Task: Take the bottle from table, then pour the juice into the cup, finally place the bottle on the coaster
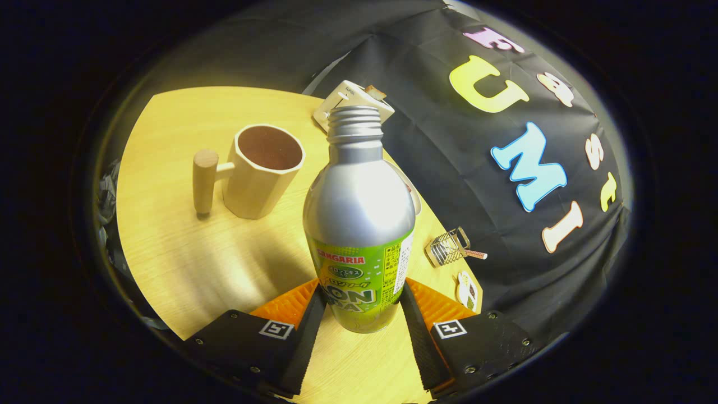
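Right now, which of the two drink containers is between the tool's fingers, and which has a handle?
The silver bottle, uncapped with a green label, stands between the tool's fingers. The wooden cup, beyond them on the table, has the side handle.

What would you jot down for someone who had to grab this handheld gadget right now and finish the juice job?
Gripper: jaws closed on the lower body of the aluminium soda bottle, one on each side. The bottle is uncapped and upright; whether it is lifted off the table is unclear.
Wooden mug: beyond the bottle, on the table, handle pointing away from the bottle.
Coaster: apparently the pale rim peeking out behind the bottle.
Done: bottle grasped.
Left: pour into the mug, then set the bottle on the coaster.
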